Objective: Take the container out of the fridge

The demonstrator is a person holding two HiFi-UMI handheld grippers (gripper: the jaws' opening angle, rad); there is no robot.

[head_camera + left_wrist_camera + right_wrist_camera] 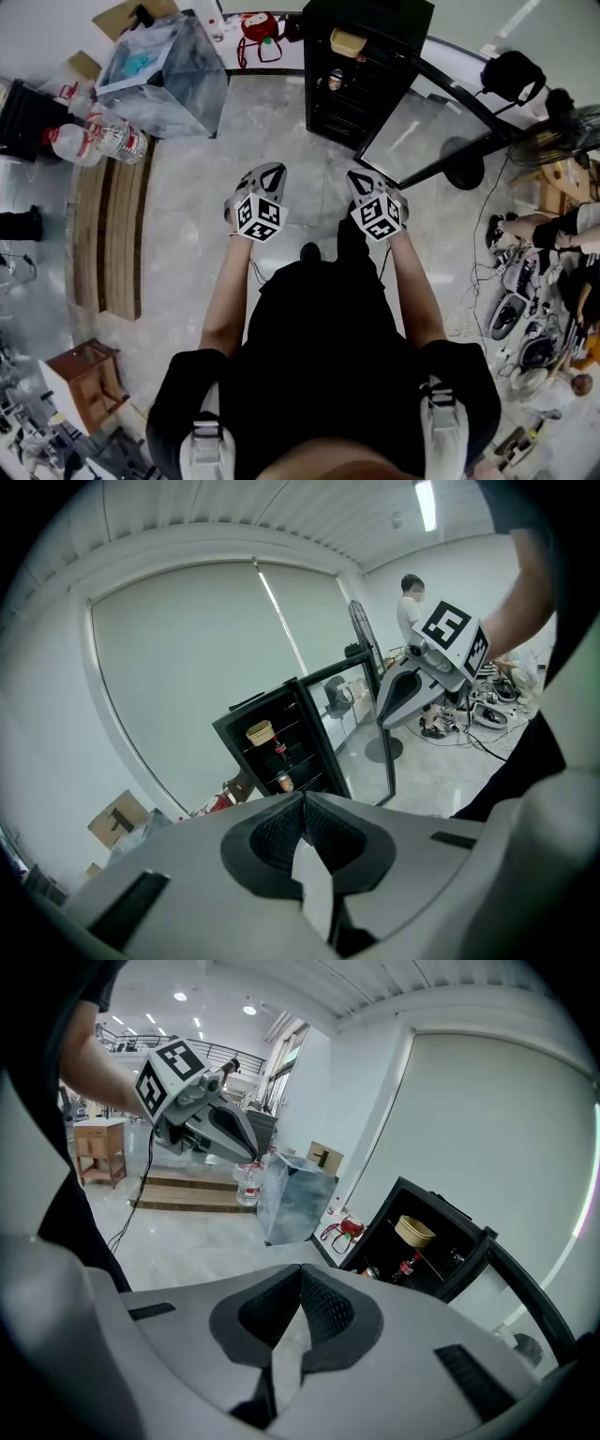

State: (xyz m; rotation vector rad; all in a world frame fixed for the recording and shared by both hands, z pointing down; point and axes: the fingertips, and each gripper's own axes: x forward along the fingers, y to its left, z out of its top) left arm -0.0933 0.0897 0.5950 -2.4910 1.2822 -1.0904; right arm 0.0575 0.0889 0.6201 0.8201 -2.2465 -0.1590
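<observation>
Facing the open fridge, nothing held yet.
Left gripper and right gripper both pinched closed; container well ahead of their tips, top shelf. Best spread the jaws before reaching.

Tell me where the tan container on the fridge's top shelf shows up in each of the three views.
Head view: tan container at top centre, inside the fridge.
Left gripper view: tan container left of centre, mid-height.
Right gripper view: tan container right of centre, mid-height.
Shared landmark: the open glass door beside it.
</observation>
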